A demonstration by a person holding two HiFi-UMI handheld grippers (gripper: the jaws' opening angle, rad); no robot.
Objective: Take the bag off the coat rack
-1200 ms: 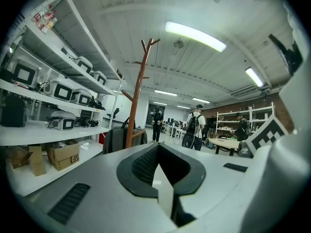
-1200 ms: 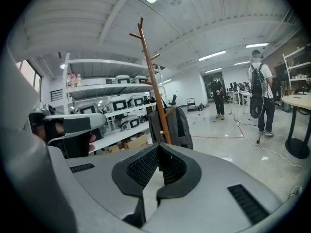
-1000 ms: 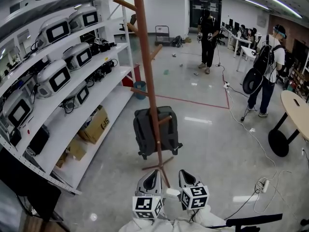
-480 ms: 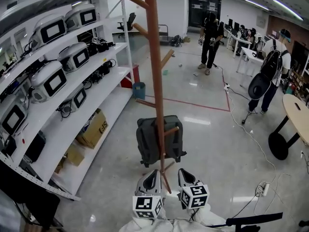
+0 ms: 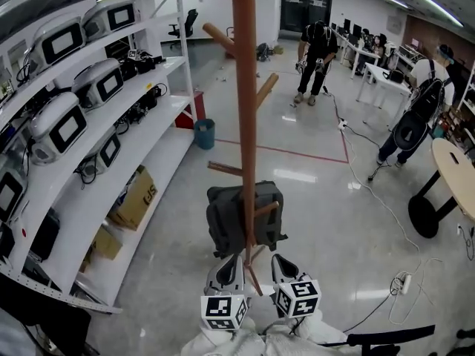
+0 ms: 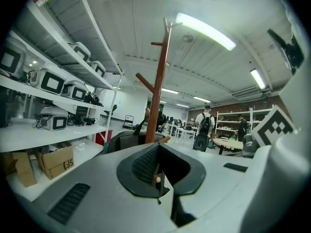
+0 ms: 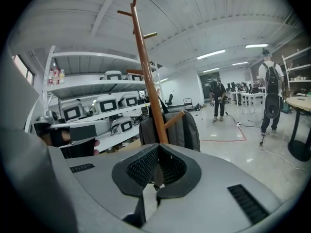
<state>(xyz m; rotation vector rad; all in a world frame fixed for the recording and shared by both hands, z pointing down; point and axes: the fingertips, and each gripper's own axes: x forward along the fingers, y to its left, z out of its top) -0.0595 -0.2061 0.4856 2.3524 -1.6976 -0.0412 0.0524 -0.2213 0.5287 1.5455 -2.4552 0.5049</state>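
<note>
Reach stage, before any grasp. The left tongs (image 5: 236,262) and right tongs (image 5: 277,260) are both closed and empty, side by side. The grey bag (image 5: 226,219) hangs untouched on a low peg (image 5: 266,209) of the coat rack (image 5: 246,87), just ahead of and between them. The next move likely calls for opening one pair, gripping the bag near its top, and lifting it up along the slanted peg.

With its jaws together and empty, our left gripper (image 6: 158,177) faces the wooden coat rack (image 6: 160,81), a grey backpack (image 6: 127,139) against its pole.
</note>
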